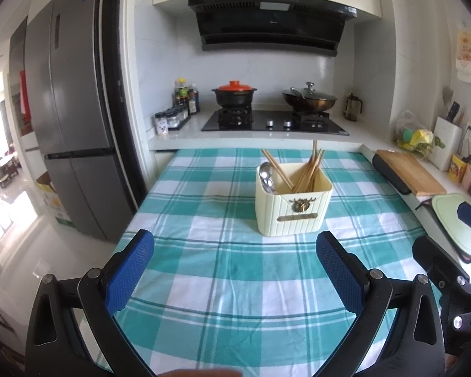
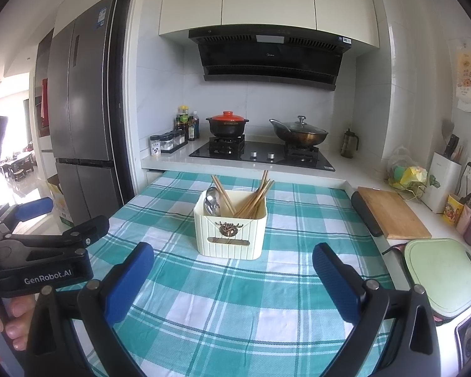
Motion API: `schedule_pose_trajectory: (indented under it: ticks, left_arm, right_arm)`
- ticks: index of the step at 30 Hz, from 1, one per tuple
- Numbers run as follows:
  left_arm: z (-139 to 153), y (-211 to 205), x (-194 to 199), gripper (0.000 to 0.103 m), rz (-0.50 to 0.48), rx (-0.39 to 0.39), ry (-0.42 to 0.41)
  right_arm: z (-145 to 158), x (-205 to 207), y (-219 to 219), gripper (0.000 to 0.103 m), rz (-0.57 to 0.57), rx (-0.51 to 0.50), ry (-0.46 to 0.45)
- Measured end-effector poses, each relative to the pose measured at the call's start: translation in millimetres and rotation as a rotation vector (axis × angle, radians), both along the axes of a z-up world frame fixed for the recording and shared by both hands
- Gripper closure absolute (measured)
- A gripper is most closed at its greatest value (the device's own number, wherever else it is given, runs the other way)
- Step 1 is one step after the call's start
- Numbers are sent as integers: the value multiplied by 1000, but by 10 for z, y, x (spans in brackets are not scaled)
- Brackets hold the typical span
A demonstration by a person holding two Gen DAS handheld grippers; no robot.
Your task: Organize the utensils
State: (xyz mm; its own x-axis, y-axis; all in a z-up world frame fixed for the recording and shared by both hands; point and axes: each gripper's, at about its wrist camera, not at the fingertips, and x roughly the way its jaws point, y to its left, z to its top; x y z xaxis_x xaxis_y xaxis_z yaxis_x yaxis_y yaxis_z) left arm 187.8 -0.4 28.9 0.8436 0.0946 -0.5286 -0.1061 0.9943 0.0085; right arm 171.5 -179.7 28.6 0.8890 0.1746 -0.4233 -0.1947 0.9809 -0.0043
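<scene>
A cream ribbed utensil holder [image 1: 293, 210] [image 2: 230, 231] stands on the teal checked tablecloth [image 1: 223, 270] [image 2: 223, 301]. Several wooden chopsticks [image 1: 311, 169] [image 2: 254, 196] lean in it, and metal spoons [image 1: 267, 177] [image 2: 212, 202] sit in its left side. My left gripper [image 1: 235, 248] hangs open in front of the holder, nothing between its blue pads. My right gripper [image 2: 234, 259] is open too, just short of the holder. In the right wrist view the left gripper [image 2: 40, 220] shows at the left edge, a hand [image 2: 12, 320] holding it.
Behind the table a counter carries a gas hob [image 1: 274, 121], a black pot with a red lid [image 1: 234, 92], a lidded wok [image 1: 309, 97] and seasoning bottles [image 1: 182, 103]. A wooden board [image 2: 392, 212], a green board [image 2: 442, 276] and a knife block [image 2: 441, 169] lie right. A fridge [image 1: 69, 119] stands left.
</scene>
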Motion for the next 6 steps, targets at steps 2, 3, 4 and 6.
schedule_pose_trajectory:
  ticks: [2,3,4,6]
  left_arm:
    - [-1,14,-38,0,-4,-17,-13]
    - [-3,36,-59,0,11,-27,-19]
    - [-7,59,-62,0,22,-40,-18]
    - [-17,63,-55,0,7,-33,-20]
  right_arm:
    - [-5,29,-15,0,-5,1,8]
    - [-8,39,-23,0,-7,2,10]
    - [-10,45,-31,0,-10,3,11]
    - [-18,65,-34,0,-15,2,15]
